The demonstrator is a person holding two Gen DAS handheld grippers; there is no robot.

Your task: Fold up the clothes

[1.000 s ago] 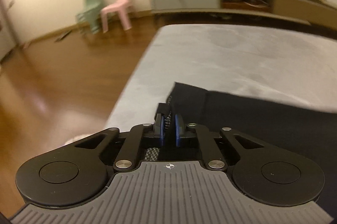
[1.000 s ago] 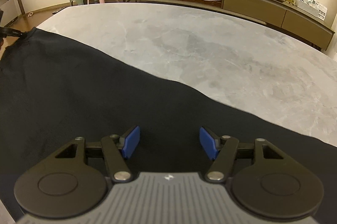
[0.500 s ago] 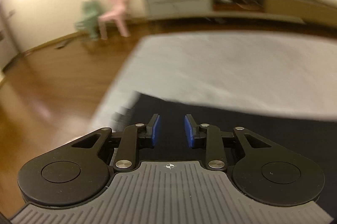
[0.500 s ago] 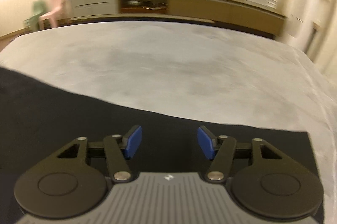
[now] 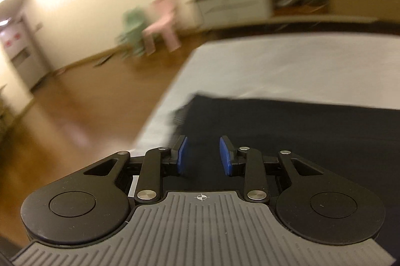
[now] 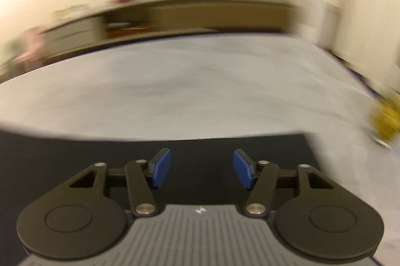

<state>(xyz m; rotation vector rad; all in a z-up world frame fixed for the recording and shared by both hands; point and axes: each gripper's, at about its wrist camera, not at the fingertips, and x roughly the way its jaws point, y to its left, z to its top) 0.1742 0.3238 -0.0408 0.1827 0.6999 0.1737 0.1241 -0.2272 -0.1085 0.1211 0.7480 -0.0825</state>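
Note:
A black garment point(image 5: 287, 130) lies flat on the grey table point(image 5: 287, 65), its left end near the table's left edge. My left gripper point(image 5: 203, 156) hovers over that end; its jaws are opening and nothing is between the blue pads. In the right wrist view the same black garment point(image 6: 100, 153) fills the lower part, its right end stopping short of the table's right side. My right gripper point(image 6: 201, 169) stands open above the cloth, with nothing held. Both views are blurred by motion.
The wooden floor point(image 5: 62, 115) drops off left of the table. Pink and green small chairs point(image 5: 160, 25) stand by the far wall, beside a long sideboard point(image 5: 287, 3). A yellowish object point(image 6: 386, 120) sits at the table's right edge. The grey table point(image 6: 200, 80) stretches beyond the garment.
My left gripper let go of the garment's corner, opened, and drew back and up. The right gripper swung rightwards along the cloth to its right end, still open.

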